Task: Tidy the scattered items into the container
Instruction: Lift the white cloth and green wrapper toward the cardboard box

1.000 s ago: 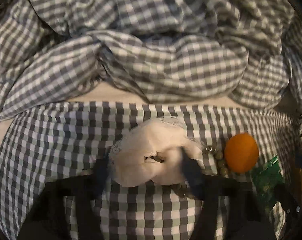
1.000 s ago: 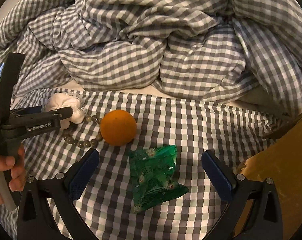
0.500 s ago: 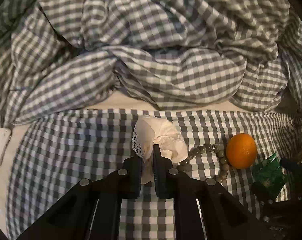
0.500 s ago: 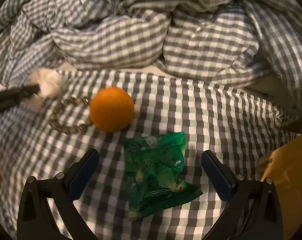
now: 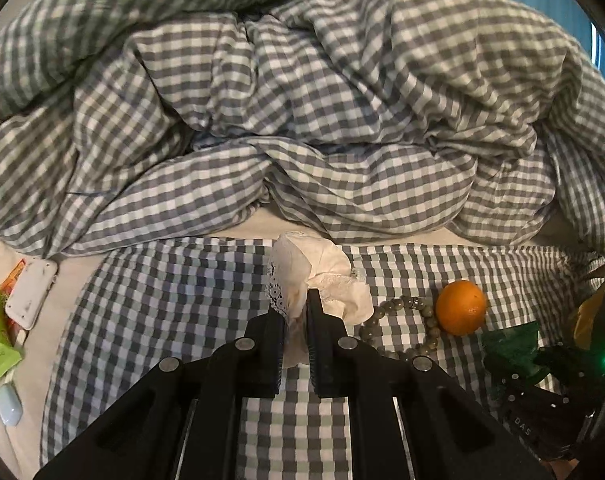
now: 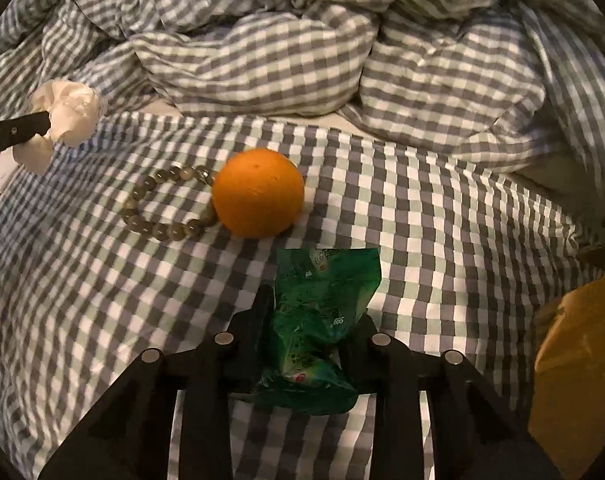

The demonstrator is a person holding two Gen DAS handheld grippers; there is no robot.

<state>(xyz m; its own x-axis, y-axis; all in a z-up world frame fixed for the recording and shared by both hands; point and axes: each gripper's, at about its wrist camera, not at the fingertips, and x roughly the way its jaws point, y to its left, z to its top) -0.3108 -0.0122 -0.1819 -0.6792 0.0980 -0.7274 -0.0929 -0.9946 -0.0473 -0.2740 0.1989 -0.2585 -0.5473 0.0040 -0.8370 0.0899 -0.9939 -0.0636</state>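
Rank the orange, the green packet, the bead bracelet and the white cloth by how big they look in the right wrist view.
1. Green packet, though nearest the camera
2. Orange and bead bracelet, about alike
3. White cloth, farthest and partly hidden

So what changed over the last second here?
The right gripper closed its fingers on the green packet; it was open a second ago. The left gripper closed on the white cloth and lifted it. Orange and bead bracelet stayed put.

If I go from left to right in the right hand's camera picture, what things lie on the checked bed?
White lace cloth held by the left gripper → bead bracelet → orange → green snack packet in the right gripper → yellow container.
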